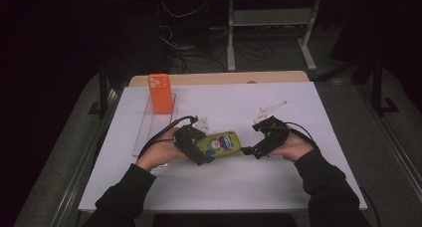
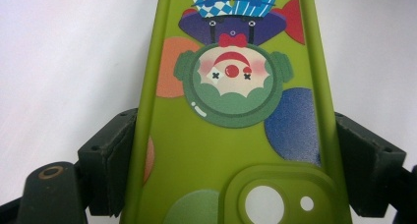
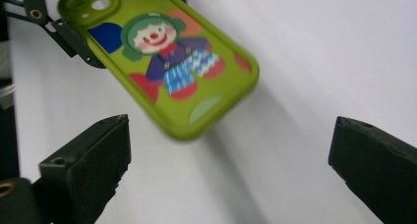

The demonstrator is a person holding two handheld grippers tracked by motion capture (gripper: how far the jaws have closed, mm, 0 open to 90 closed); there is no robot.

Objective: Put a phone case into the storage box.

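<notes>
Left gripper (image 2: pixel 231 160) clamped on green clown phone case (image 2: pixel 231 111), right gripper (image 3: pixel 226 175) gaping empty near its free end; orange phone (image 1: pixel 160 92) upright upper left, high view.

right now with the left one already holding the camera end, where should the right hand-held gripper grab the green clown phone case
Probably the free bottom end of the green clown phone case, across its two long side edges. The left hand-held gripper already clamps those edges near the camera cutout, and the case's rounded far end sticks out unsupported toward the right hand-held gripper, whose jaws stand open just short of it. Come straight in along the case's length.
</notes>
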